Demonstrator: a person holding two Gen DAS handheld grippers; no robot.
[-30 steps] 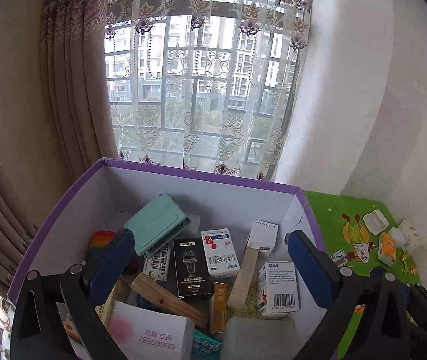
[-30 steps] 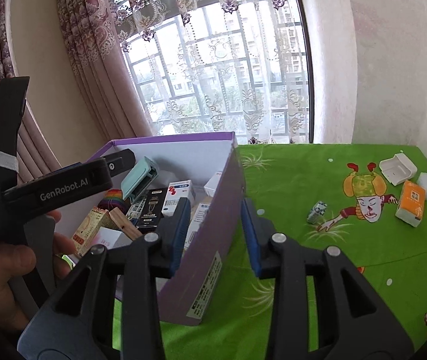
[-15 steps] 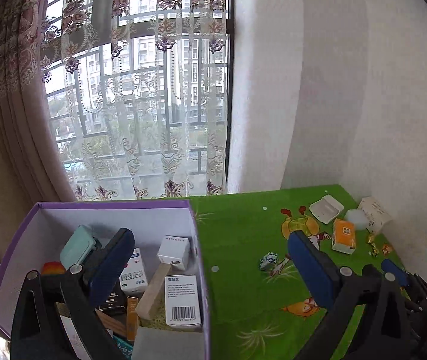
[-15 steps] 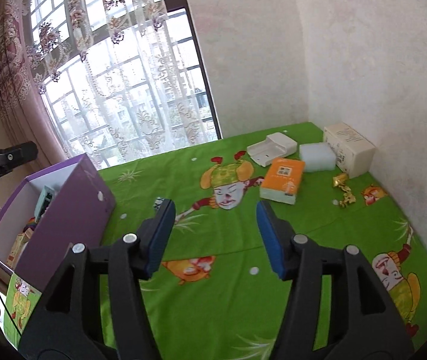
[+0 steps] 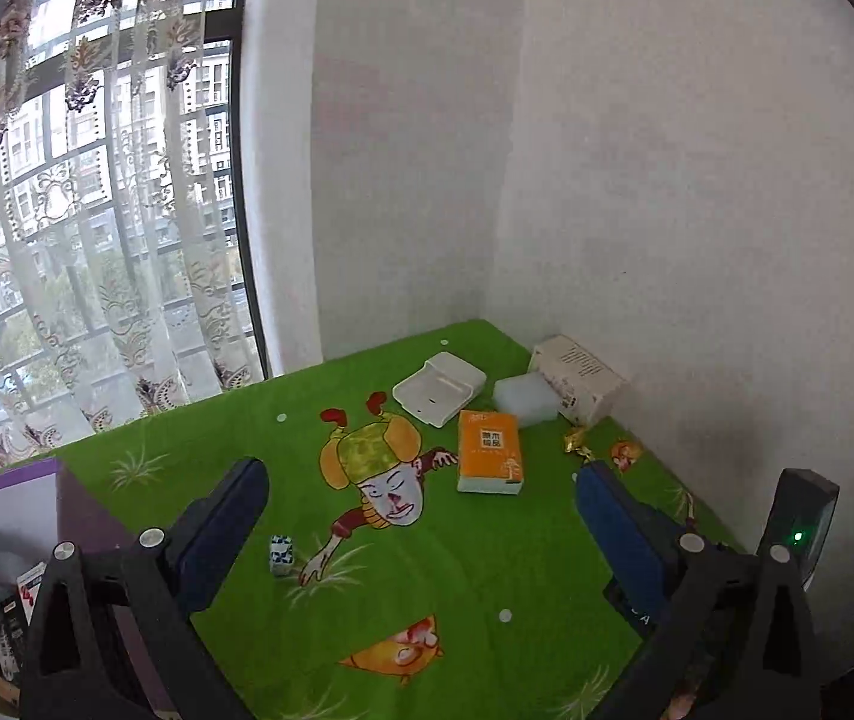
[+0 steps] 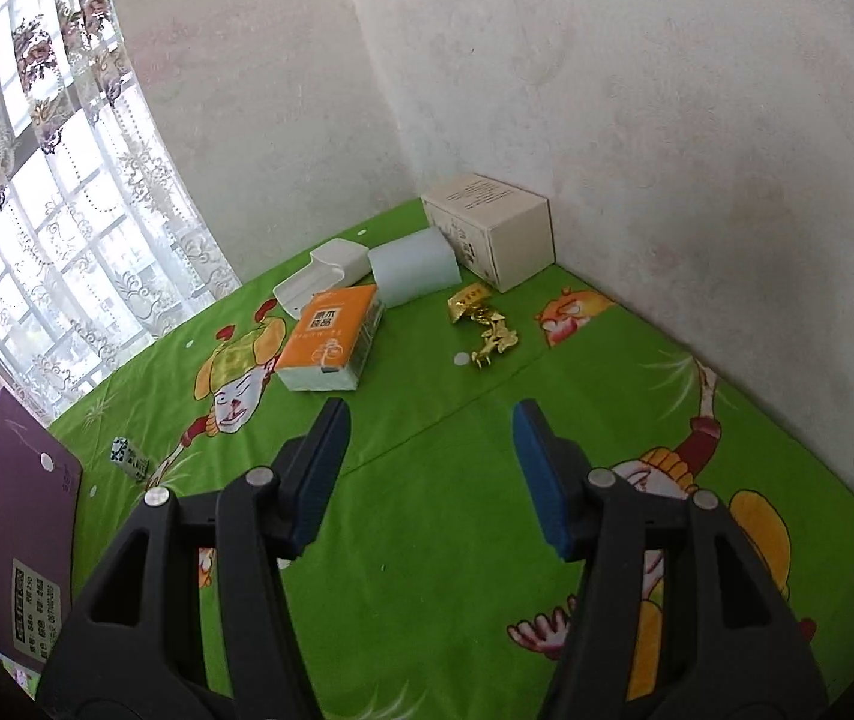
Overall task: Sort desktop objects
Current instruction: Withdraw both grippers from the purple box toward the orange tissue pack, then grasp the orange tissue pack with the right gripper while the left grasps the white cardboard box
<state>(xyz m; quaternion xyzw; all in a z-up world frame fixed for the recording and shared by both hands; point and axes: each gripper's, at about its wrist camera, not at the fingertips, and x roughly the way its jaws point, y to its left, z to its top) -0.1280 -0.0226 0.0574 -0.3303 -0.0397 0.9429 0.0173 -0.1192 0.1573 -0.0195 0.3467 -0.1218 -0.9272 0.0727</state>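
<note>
On the green cartoon cloth, near the wall corner, lie an orange tissue pack (image 6: 330, 339) (image 5: 488, 452), a white plastic case (image 6: 321, 276) (image 5: 439, 389), a pale foam block (image 6: 413, 265) (image 5: 526, 399), a cream carton (image 6: 487, 231) (image 5: 577, 378) and gold foil pieces (image 6: 484, 324) (image 5: 575, 441). A small patterned cube (image 6: 128, 457) (image 5: 281, 553) sits alone toward the left. My right gripper (image 6: 430, 474) hovers open over bare cloth, short of the tissue pack, holding nothing. My left gripper (image 5: 420, 531) is open too, empty, above the cloth.
The purple box (image 6: 12, 516) (image 5: 24, 516), holding several small items, stands at the left edge. White walls close off the back and right of the cloth. A lace-curtained window (image 5: 96, 240) is at the left. A dark device with a green light (image 5: 799, 531) shows at the right.
Both views have swung right, away from the purple box and toward the corner objects. The right gripper's jaws stand wider than a second ago. The left gripper stays open.
</note>
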